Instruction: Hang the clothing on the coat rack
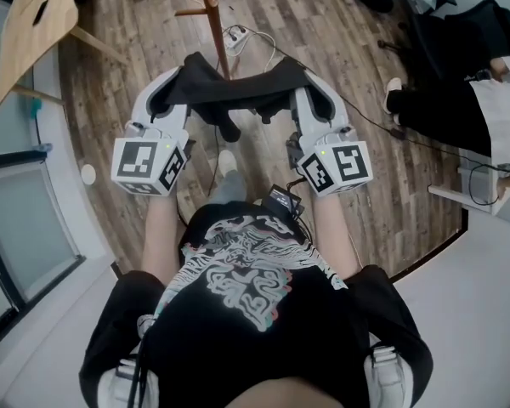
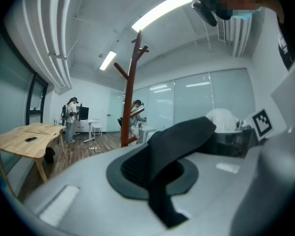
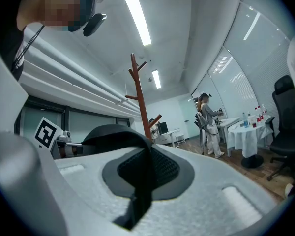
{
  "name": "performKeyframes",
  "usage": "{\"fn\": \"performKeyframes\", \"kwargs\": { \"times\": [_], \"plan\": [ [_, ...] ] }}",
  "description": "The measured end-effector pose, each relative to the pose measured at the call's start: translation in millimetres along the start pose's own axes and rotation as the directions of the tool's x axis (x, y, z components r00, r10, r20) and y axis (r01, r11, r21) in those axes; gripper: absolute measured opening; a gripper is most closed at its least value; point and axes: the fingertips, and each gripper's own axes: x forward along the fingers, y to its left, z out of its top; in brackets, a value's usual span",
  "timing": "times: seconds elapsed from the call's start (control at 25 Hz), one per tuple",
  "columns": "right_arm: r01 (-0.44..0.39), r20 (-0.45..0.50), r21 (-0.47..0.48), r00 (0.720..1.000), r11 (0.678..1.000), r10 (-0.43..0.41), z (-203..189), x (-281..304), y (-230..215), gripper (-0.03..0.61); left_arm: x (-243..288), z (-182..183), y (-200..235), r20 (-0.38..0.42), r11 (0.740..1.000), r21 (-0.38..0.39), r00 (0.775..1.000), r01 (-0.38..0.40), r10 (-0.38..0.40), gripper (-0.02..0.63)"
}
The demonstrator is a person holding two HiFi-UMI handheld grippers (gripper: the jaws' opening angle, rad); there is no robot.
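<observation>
A black garment (image 1: 229, 87) hangs stretched between my two grippers, in front of my body. My left gripper (image 1: 172, 92) is shut on its left end, and my right gripper (image 1: 310, 90) is shut on its right end. In the left gripper view the dark cloth (image 2: 179, 136) runs over the pad and is pinched at the left gripper (image 2: 157, 173). In the right gripper view the cloth (image 3: 115, 134) drapes the same way into the right gripper (image 3: 141, 176). The brown wooden coat rack (image 1: 212, 15) stands just beyond the garment, with bare branches (image 2: 131, 82) (image 3: 139, 95).
A light wooden table (image 1: 34, 11) (image 2: 24, 136) stands at the left. Cables and a power strip (image 1: 235, 34) lie on the wood floor by the rack's foot. A seated person (image 1: 506, 100) and dark chairs are at the right. A white-clothed table (image 3: 246, 132) and a standing person (image 3: 209, 124) are further off.
</observation>
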Motion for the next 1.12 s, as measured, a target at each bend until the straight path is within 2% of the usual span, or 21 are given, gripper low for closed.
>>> {"fn": "performKeyframes", "kwargs": {
  "times": [0.2,0.36,0.72,1.12],
  "plan": [
    [0.018,0.002,0.007,1.0,1.0,-0.018,1.9,25.4,-14.6,0.012,21.6,5.8,15.1,-0.013,1.0,0.005,1.0,0.024,-0.024,0.008],
    [0.035,-0.009,0.022,0.999,0.999,-0.035,-4.1,48.1,-9.0,0.012,23.2,4.5,35.4,-0.023,0.999,-0.005,0.999,0.034,-0.034,0.008],
    [0.015,0.018,0.012,1.0,1.0,-0.015,6.4,99.3,1.7,0.012,38.6,22.3,88.9,0.036,0.998,-0.062,0.999,0.02,-0.018,0.009],
    [0.043,0.023,0.029,0.999,0.999,-0.044,3.0,122.7,-3.3,0.012,52.5,24.7,107.3,0.019,0.996,-0.084,0.999,0.043,-0.041,0.009]
  ]
}}
